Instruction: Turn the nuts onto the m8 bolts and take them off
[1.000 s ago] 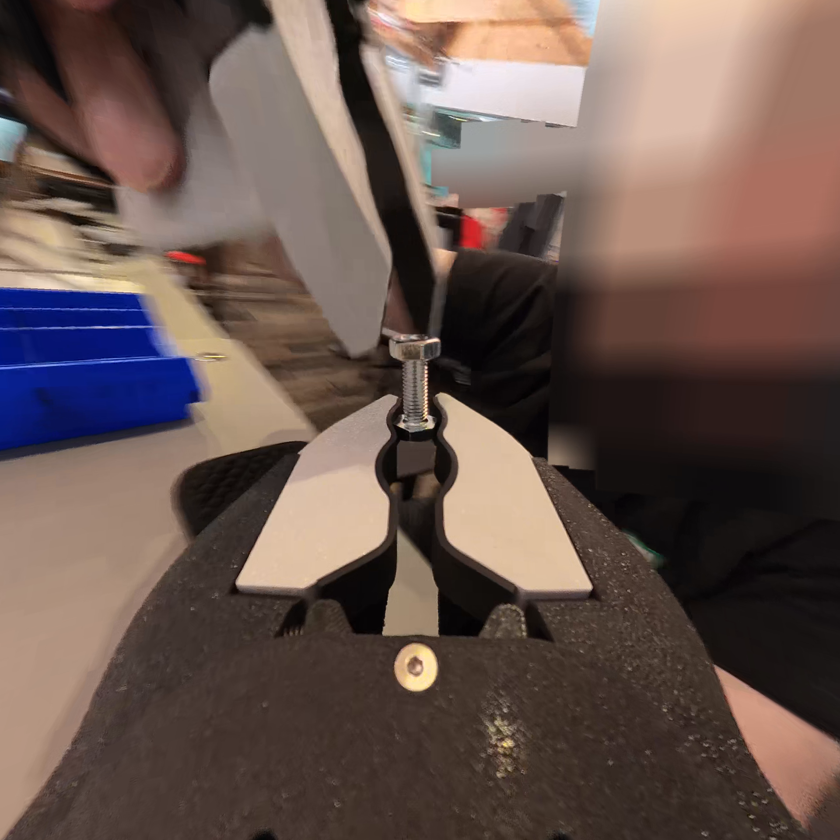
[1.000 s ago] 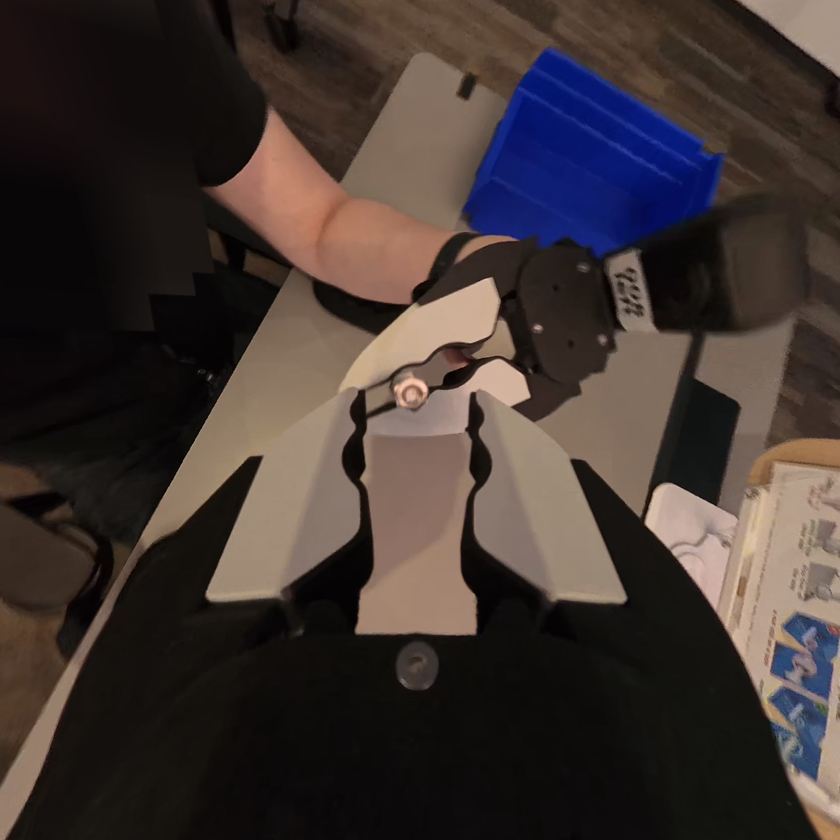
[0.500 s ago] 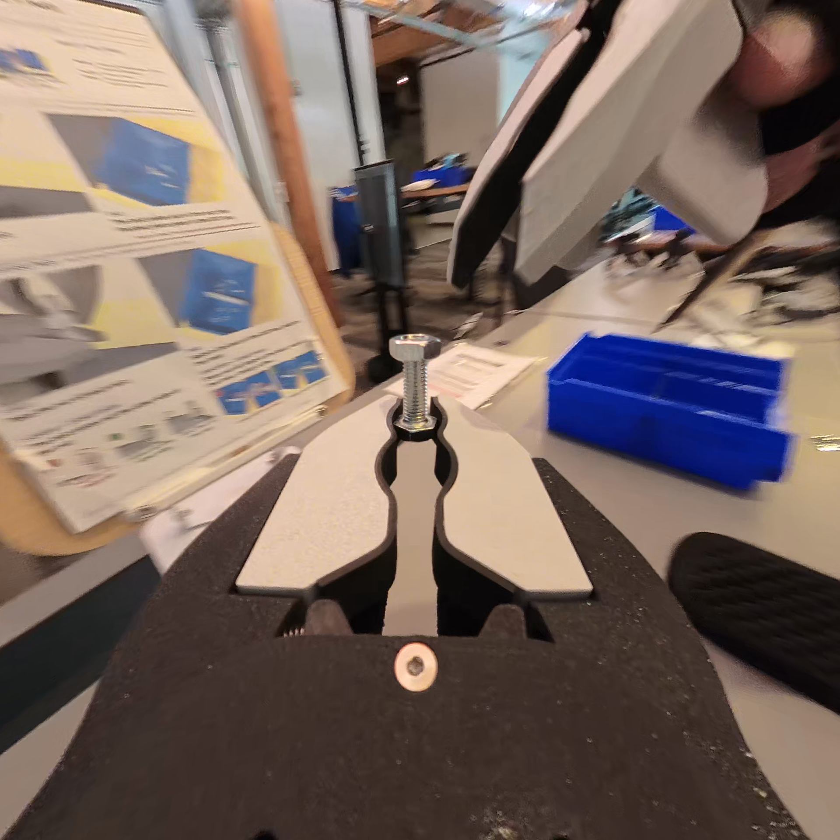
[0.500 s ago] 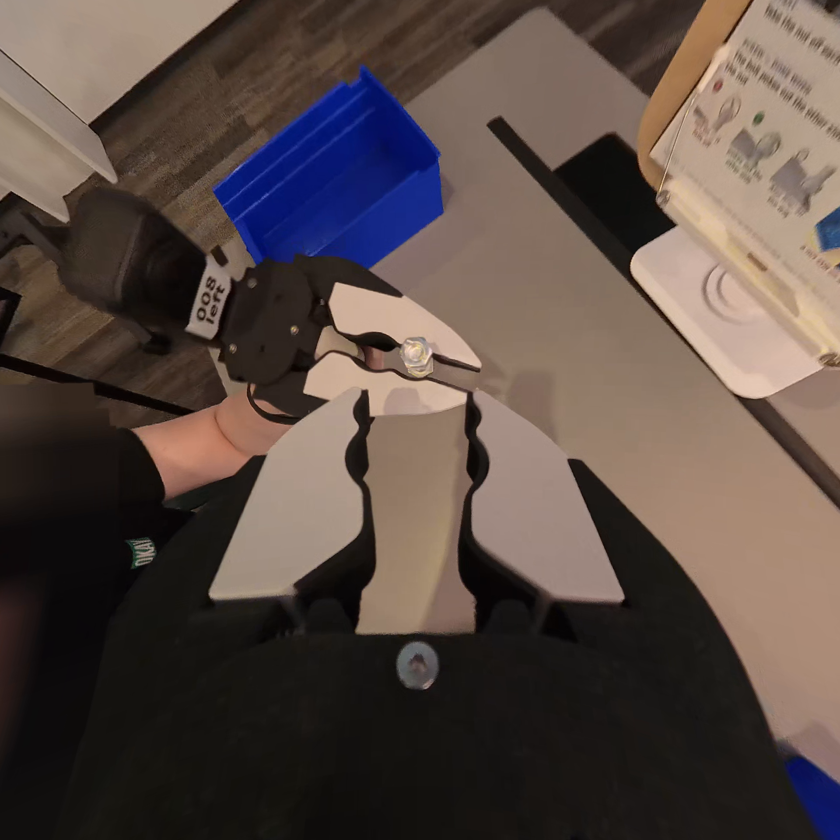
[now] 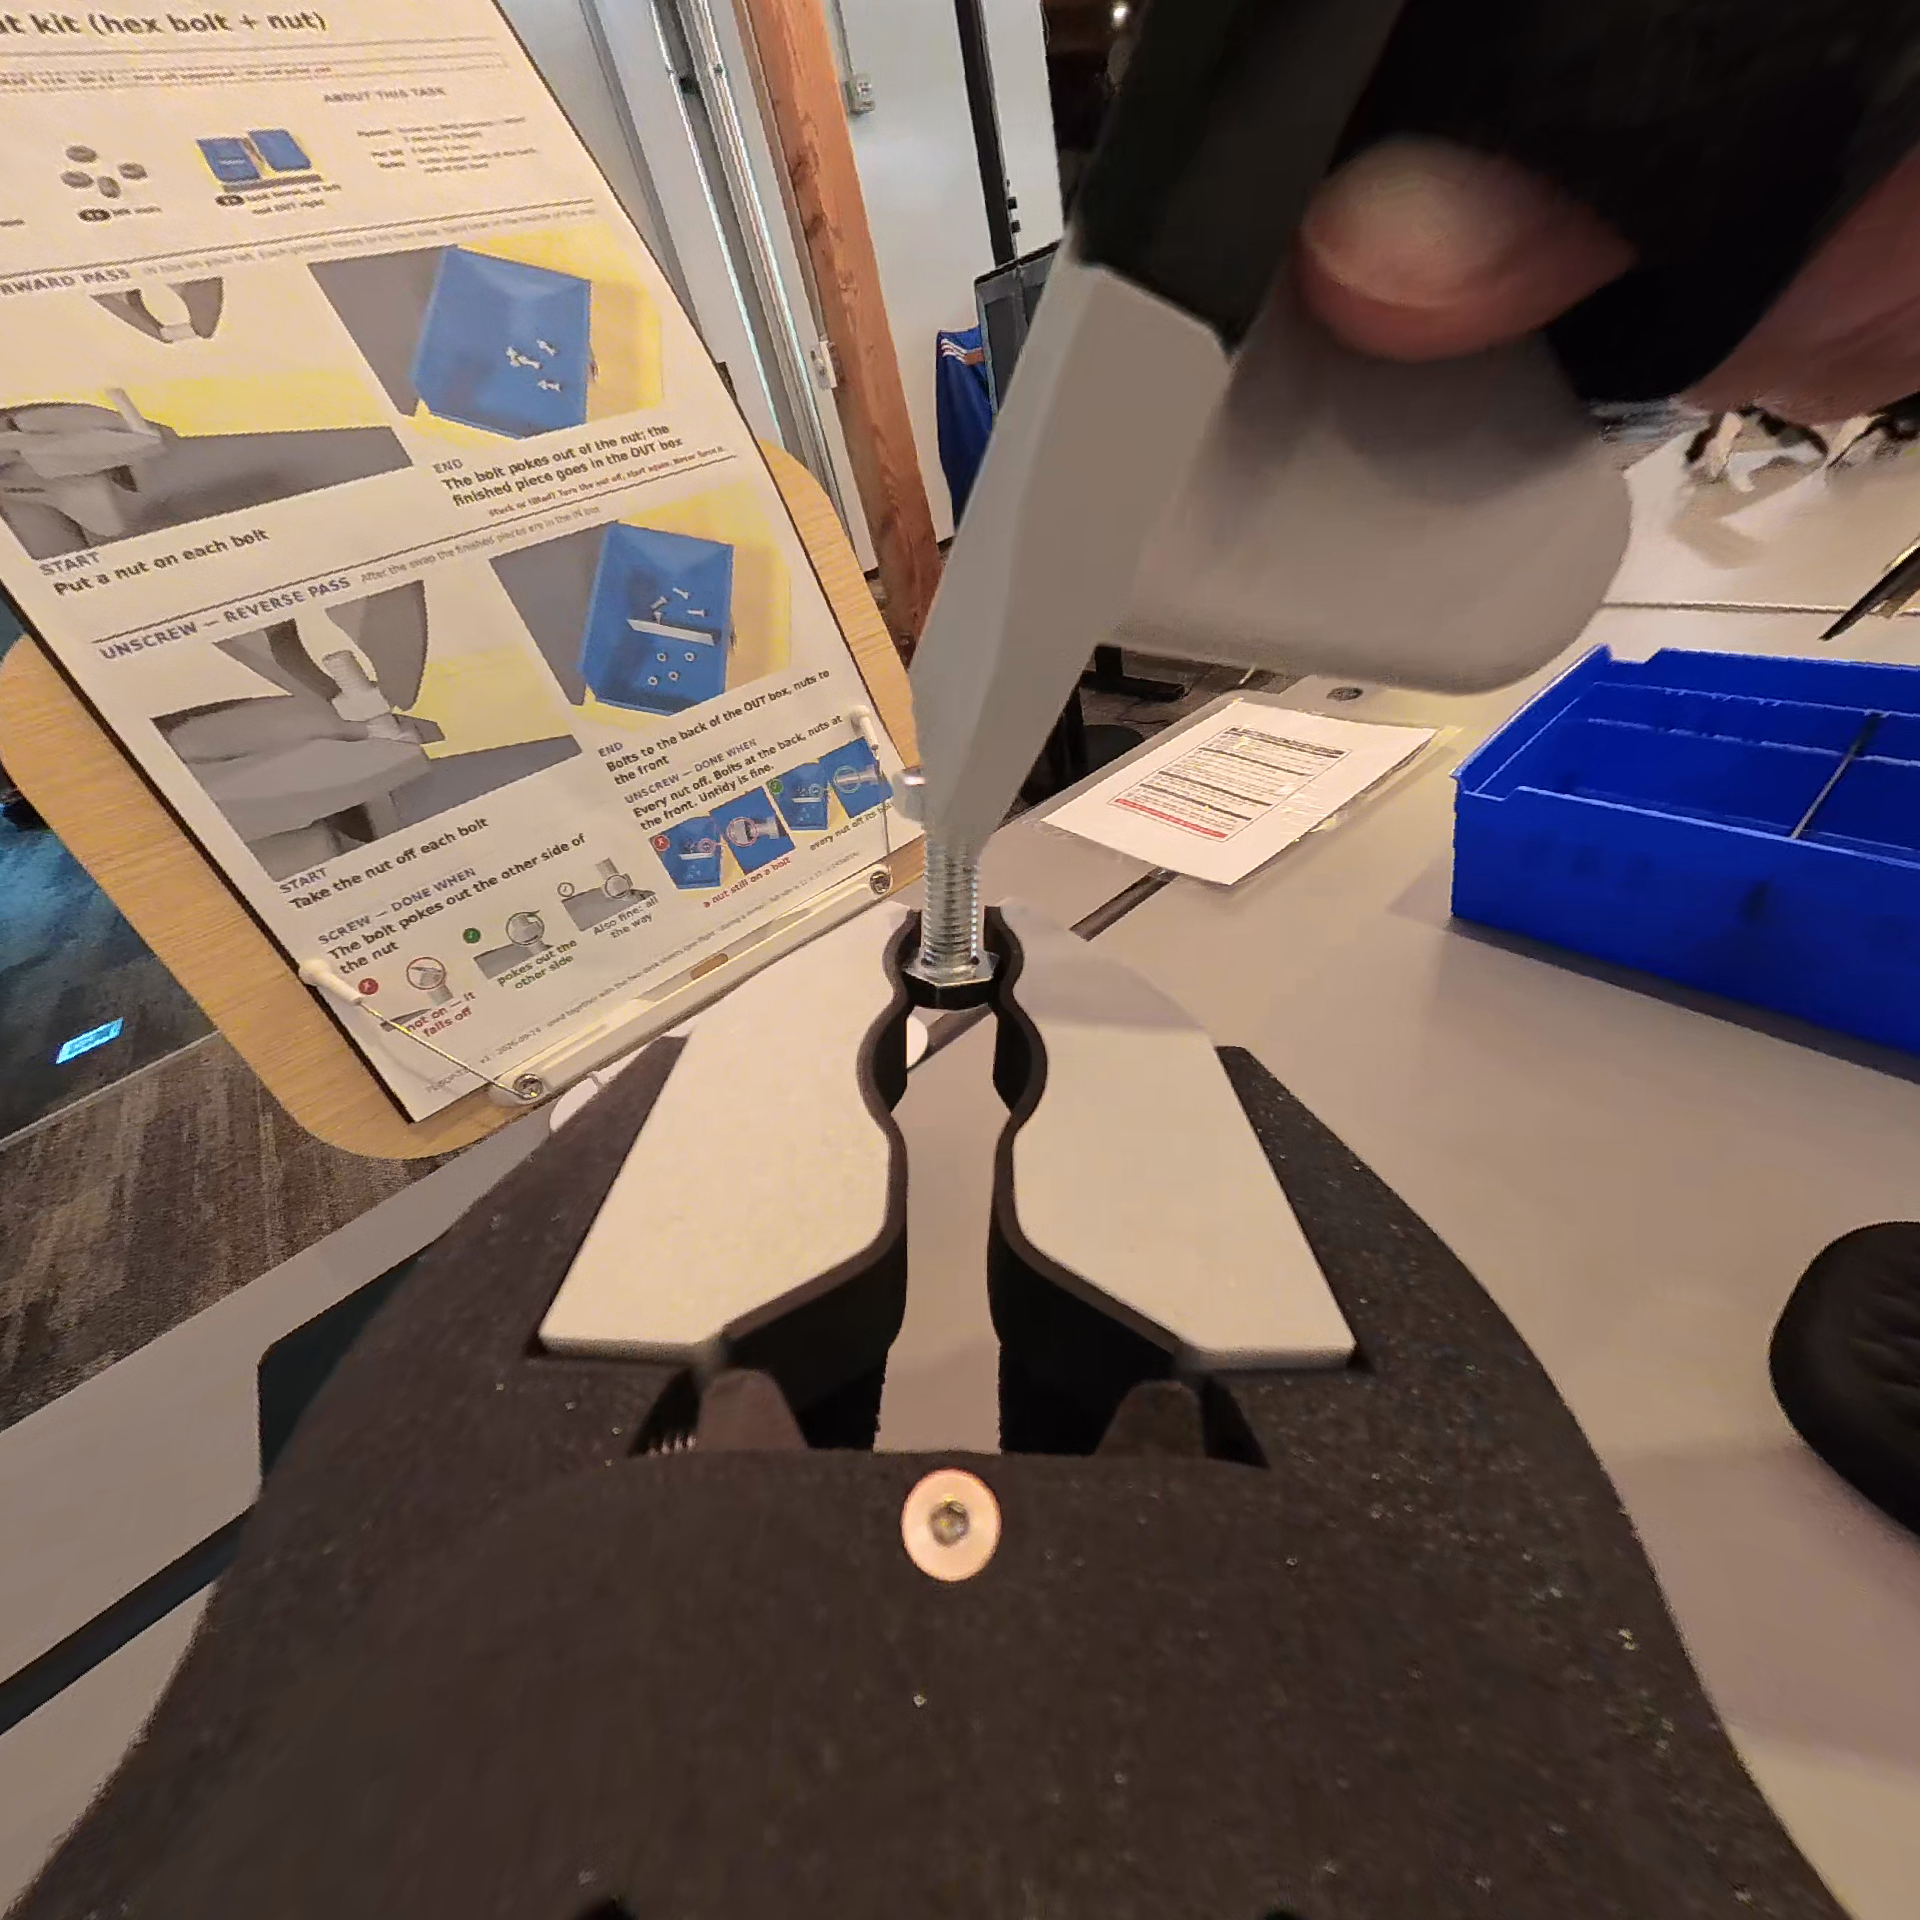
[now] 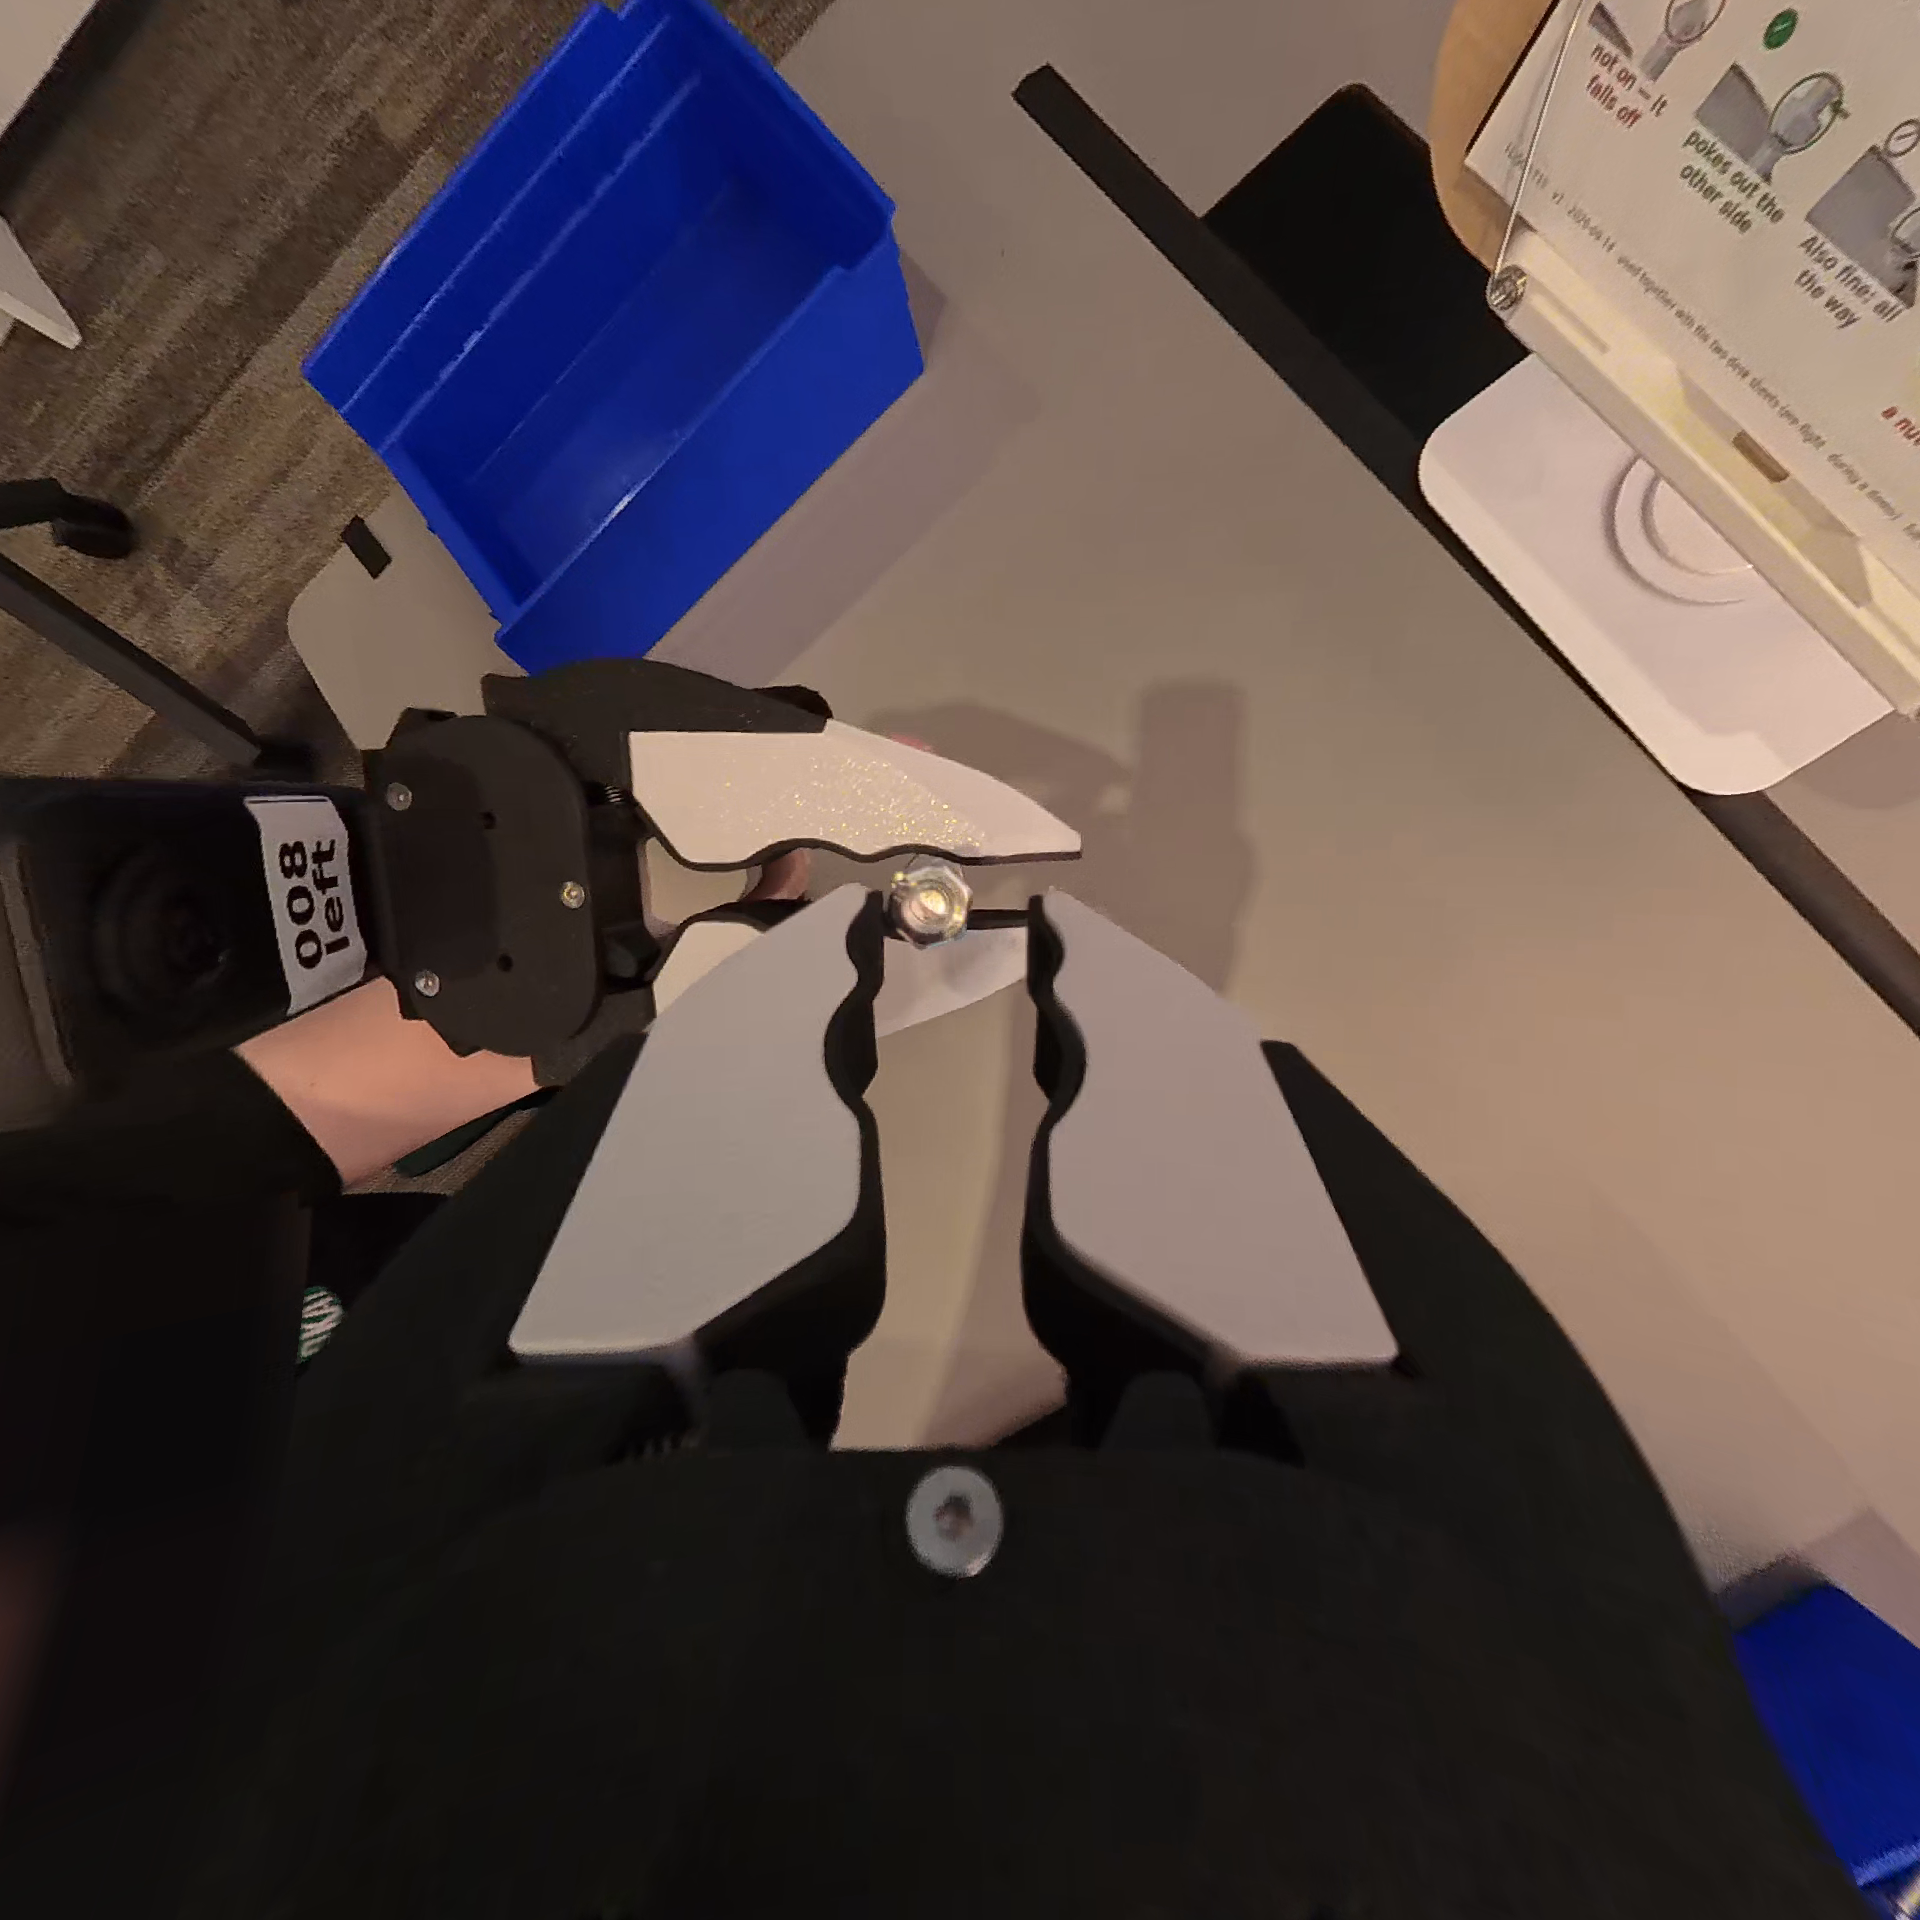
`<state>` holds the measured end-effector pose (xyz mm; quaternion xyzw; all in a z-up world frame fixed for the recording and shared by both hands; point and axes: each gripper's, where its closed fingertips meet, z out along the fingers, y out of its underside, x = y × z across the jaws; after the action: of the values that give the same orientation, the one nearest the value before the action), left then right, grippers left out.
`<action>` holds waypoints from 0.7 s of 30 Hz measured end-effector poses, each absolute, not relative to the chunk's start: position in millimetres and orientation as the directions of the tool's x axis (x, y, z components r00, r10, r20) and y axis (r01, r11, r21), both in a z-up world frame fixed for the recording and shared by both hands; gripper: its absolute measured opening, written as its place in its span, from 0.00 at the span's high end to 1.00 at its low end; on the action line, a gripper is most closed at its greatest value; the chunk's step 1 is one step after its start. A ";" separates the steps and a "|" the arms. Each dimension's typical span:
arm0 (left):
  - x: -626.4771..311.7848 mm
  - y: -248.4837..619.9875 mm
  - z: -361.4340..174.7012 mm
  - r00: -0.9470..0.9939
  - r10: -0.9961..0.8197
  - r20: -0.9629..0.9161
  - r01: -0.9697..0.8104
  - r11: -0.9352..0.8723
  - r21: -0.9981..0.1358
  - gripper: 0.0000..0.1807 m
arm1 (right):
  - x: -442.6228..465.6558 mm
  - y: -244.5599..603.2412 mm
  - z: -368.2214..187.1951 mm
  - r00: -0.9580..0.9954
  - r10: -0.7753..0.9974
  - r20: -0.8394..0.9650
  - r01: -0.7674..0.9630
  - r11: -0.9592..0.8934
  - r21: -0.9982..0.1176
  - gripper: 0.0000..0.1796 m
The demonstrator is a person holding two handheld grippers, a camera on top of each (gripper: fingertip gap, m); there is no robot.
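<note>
While the nut sits pinched in the tip notch of our left gripper, the bolt threaded through it stands upright above the grey table. From above, our right gripper has its fingers spread apart on either side of the bolt's head without clamping it. A blue bin lies to the right and an instruction board leans to the left.
</note>
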<state>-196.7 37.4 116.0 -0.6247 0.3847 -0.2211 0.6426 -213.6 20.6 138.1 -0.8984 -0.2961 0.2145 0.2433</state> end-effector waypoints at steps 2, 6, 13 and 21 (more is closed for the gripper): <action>-197.0 38.2 115.5 0.611 -0.759 -0.225 -0.204 0.124 -0.971 0.94 | -215.0 21.1 137.0 0.732 0.634 -0.250 0.425 -0.711 -0.560 0.86; -197.0 38.7 114.8 0.614 -0.753 -0.237 -0.216 0.128 -0.968 0.94 | -217.1 21.9 138.9 0.724 0.635 -0.269 0.414 -0.712 -0.567 0.88; -194.0 35.5 112.5 0.589 -0.778 -0.219 -0.214 0.112 -0.970 0.94 | -215.6 18.2 137.5 0.702 0.661 -0.266 0.448 -0.700 -0.556 0.92; -183.9 -20.1 114.6 0.150 -0.989 -0.018 -0.143 -0.004 -0.990 0.94 | -214.6 -20.4 141.7 0.368 0.922 -0.119 0.720 -0.364 -0.591 0.92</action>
<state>-183.9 -20.1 114.6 -0.5691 0.4970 -0.4220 0.5009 -214.6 -20.4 141.7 -0.7953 -0.5161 0.2225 0.2273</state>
